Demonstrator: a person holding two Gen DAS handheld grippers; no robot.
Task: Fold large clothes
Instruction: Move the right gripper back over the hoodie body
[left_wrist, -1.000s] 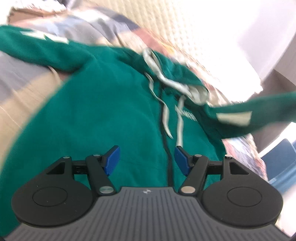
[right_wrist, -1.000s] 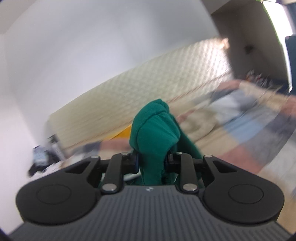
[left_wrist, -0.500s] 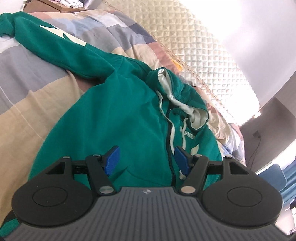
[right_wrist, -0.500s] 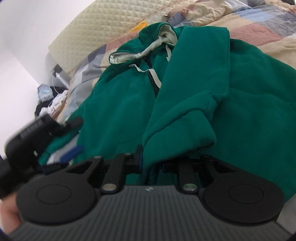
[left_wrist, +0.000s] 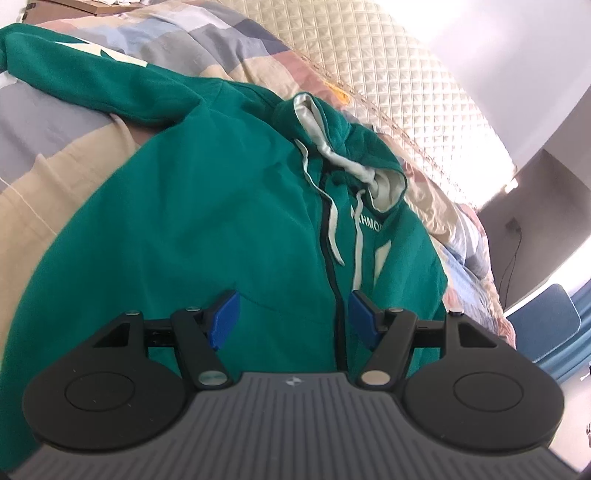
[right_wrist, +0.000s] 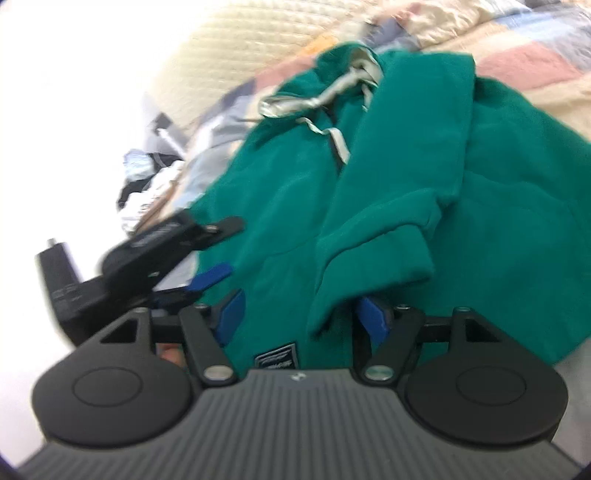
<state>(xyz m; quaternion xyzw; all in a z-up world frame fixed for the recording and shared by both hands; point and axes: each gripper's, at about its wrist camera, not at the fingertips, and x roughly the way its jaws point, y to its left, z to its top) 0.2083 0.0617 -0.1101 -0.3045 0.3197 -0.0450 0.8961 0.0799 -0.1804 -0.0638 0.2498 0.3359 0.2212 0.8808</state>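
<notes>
Right gripper (right_wrist: 299, 319) jaws opening; sleeve (right_wrist: 373, 258) I pinched a second ago now lies loose between pads, folded across hoodie (left_wrist: 207, 206) on bed (left_wrist: 55, 140). Left gripper (left_wrist: 293, 319) unchanged: agape, empty, over hoodie front.

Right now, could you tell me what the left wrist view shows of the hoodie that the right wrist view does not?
Only the left wrist view shows the outstretched sleeve lying flat across the quilt, the chest lettering and the blue chair. Only the right wrist view shows the other sleeve folded over the hoodie's front, its cuff between the opening right tongs, the hem label and the left tongs from outside. Both show the green hoodie, its hood and drawstrings, and the quilted headboard.
</notes>
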